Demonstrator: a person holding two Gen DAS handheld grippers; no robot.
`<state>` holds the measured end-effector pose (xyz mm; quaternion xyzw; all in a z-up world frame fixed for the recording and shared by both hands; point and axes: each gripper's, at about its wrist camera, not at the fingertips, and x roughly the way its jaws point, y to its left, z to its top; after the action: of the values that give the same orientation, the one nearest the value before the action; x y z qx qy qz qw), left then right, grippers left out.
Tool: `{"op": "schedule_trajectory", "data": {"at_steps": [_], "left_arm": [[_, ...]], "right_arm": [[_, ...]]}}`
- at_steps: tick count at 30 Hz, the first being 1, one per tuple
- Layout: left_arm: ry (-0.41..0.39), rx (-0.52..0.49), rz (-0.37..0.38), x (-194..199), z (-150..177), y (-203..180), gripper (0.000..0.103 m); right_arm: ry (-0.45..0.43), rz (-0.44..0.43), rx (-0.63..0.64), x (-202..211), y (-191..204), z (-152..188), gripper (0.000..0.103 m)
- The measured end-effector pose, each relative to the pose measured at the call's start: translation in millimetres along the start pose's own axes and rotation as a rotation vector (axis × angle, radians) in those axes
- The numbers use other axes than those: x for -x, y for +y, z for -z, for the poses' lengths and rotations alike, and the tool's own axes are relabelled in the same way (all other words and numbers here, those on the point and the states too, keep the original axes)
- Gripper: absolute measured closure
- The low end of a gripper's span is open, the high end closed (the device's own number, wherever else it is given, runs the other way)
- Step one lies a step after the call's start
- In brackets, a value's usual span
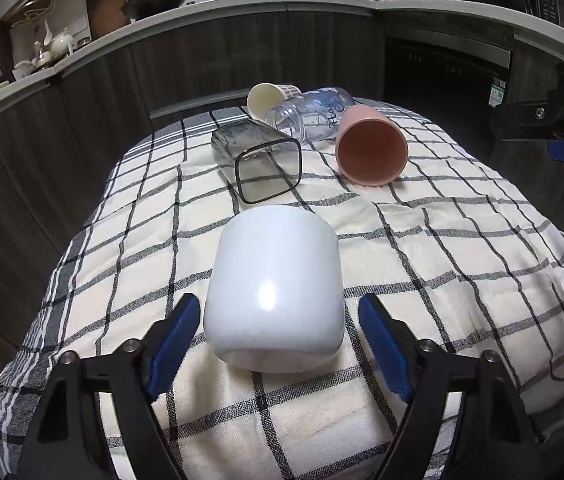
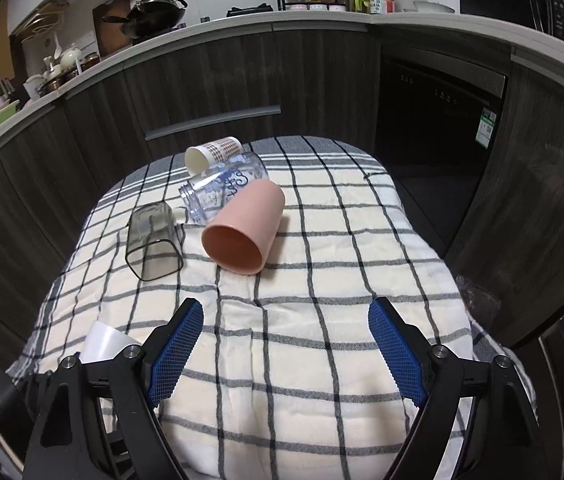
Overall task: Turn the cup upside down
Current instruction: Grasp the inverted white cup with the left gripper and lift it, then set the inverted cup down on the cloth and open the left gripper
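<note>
A white cup [image 1: 273,288] stands upside down on the checked cloth [image 1: 442,264], between the open fingers of my left gripper [image 1: 279,308], which do not touch it. Its edge also shows in the right wrist view [image 2: 103,340]. Behind it several cups lie on their sides: a pink cup [image 1: 372,146] [image 2: 243,226], a smoky square cup [image 1: 257,160] [image 2: 153,236], a clear printed cup [image 1: 310,114] [image 2: 221,188] and a paper cup [image 1: 269,98] [image 2: 211,152]. My right gripper [image 2: 286,316] is open and empty above the cloth, short of the pink cup.
The cloth covers a small table with drop-offs on all sides. Dark kitchen cabinets [image 2: 201,80] and a dishwasher [image 2: 438,108] stand behind it. The right gripper's body shows at the right edge of the left wrist view [image 1: 562,116].
</note>
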<state>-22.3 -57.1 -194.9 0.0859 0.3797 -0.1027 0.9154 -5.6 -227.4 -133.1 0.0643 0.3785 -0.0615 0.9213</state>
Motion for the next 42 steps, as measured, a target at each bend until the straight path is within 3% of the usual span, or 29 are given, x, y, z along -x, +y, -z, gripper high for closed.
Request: {"op": "schedule_trajectory", "data": {"at_steps": [3,13,16,22,24,29,35,42], "left_arm": [[0.019,0.005,-0.007,-5.9,0.1,0.7,0.036],[0.053,-0.012,-0.014,1.9,-13.9,3.7,0.036],[0.158,-0.024,0.013,3.9,-28.6,6.2,0.036],[0.508,-0.096,0.100,-3.8,-64.0,7.3,0.036],[0.643,-0.137,0.078,-12.3,-74.0,6.5,0.036],[0.952,-0.109,0.129,-42.0,-91.0,4.9,0.036],[1.089,-0.180,0.085,-72.7,-97.9,-13.7,0.036],[1.114,-0.217,0.081,-97.8,-99.5,-29.6,0.036]], "right_arm": [[0.003,0.002,-0.006,-2.1,-1.6,1.2,0.018],[-0.012,-0.018,-0.012,6.2,-0.6,-1.0,0.018],[-0.012,-0.028,-0.043,15.5,-2.7,-10.4,0.018],[0.028,-0.112,-0.127,25.5,-6.1,-31.4,0.018],[0.064,-0.158,-0.187,21.0,-11.0,-37.8,0.018],[0.101,-0.227,-0.313,5.3,-27.0,-49.8,0.018],[0.120,-0.240,-0.383,-11.3,-43.1,-58.2,0.018],[0.163,-0.227,-0.444,-34.8,-63.6,-52.6,0.018]]}}
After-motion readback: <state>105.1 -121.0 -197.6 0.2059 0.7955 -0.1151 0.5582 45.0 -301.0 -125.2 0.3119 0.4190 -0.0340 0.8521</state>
